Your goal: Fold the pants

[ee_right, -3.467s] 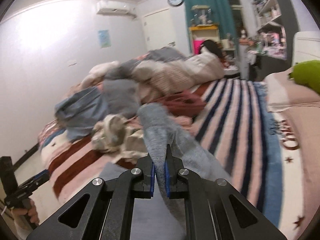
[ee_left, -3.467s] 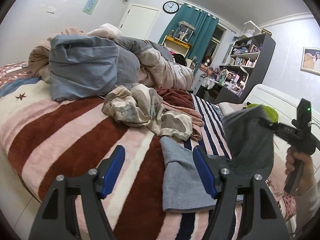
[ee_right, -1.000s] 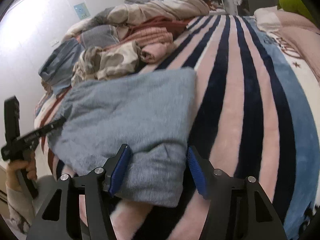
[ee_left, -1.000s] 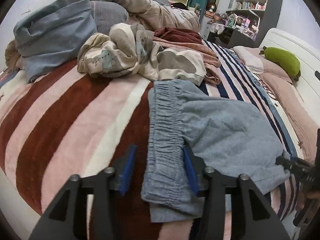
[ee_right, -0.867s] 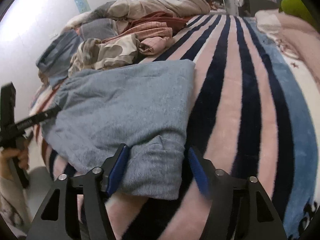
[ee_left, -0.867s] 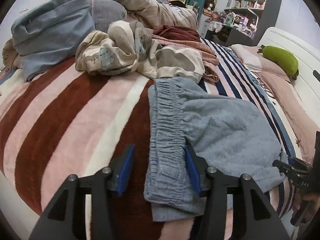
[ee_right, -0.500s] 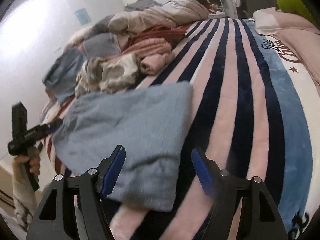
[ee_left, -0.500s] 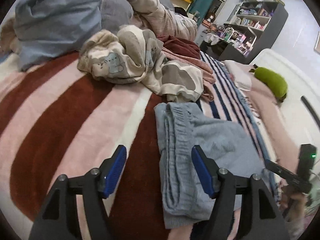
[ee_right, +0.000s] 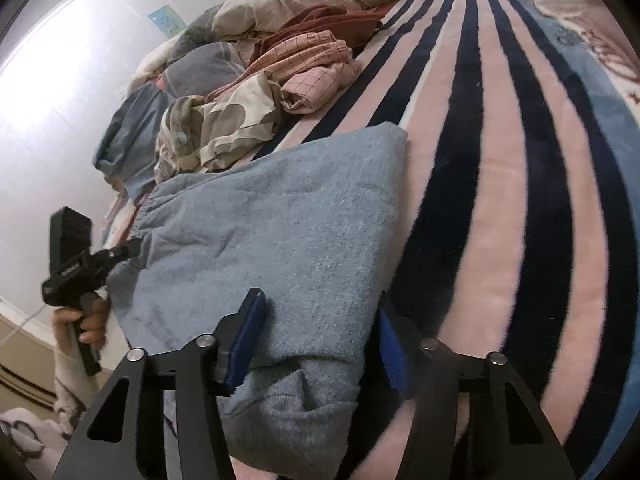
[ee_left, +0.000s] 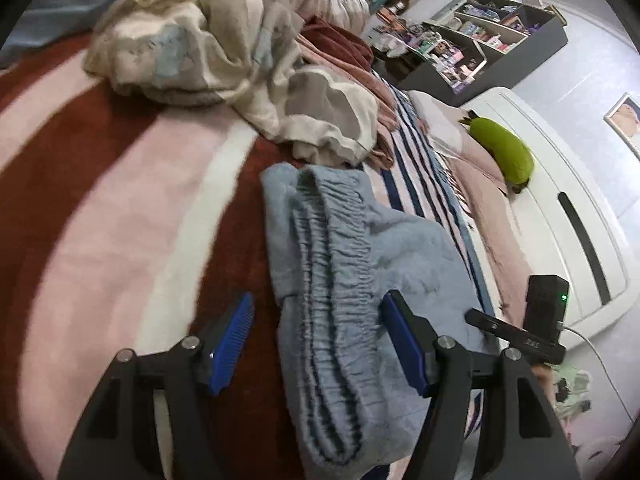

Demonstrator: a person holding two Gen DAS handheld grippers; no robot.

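The grey-blue pants [ee_left: 352,280] lie folded on the striped blanket [ee_left: 100,220], the gathered waistband toward my left side. My left gripper [ee_left: 320,340] is open, its blue pads on either side of the waistband end, holding nothing. In the right wrist view the pants [ee_right: 272,240] show as a flat folded rectangle. My right gripper [ee_right: 320,344] is open over their near folded edge, one pad over the cloth, the other at its right edge. The left gripper also shows there at the far left [ee_right: 132,246].
A heap of crumpled clothes [ee_left: 224,52] and bedding lies behind the pants; pink checked garments [ee_right: 312,68] sit beside it. A green plush [ee_left: 504,152] lies by the white headboard [ee_left: 560,220]. Dark shelves [ee_left: 480,48] stand at the back. The bed's edge is near both grippers.
Both grippers have opened wide and drawn back a little from the pants. The pants now lie flat in their fold. The left view has swung right.
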